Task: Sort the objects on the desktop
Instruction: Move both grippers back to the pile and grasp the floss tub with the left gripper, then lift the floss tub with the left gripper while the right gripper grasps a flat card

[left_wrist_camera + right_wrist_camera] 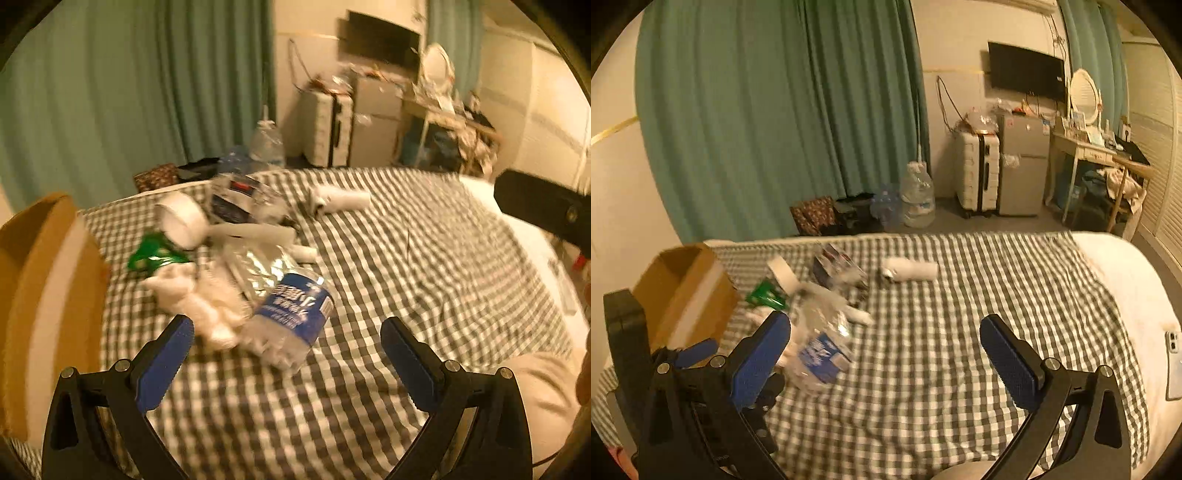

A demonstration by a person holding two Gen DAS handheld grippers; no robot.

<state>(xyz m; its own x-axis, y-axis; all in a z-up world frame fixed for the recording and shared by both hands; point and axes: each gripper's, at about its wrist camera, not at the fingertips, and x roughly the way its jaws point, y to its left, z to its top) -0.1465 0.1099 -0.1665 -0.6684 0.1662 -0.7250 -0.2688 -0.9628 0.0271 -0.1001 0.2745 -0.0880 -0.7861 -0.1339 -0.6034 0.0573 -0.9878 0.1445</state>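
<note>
Both frames are motion-blurred. The left hand-held gripper [286, 341] hangs over a bed covered by a checked sheet [388, 266], its blue-padded jaws spread wide with nothing between them. Just ahead, at about 12 o'clock, lies a crushed plastic bottle with a blue label [291, 314], touching a crumpled white tissue [199, 302] at its 9 o'clock. Further toward 11 o'clock sit a green wrapper [151, 254], a roll of white tape [183, 219] and what appears to be a second crushed bottle with a dark label [236, 199]. A white cylindrical item [340, 199] lies apart at 1 o'clock. An open cardboard box [48, 295] stands at the bed's 9 o'clock edge. The right hand-held gripper [884, 349] is likewise wide open and grips nothing; the blue-labelled bottle shows at its 10 o'clock, beside its left finger.
</note>
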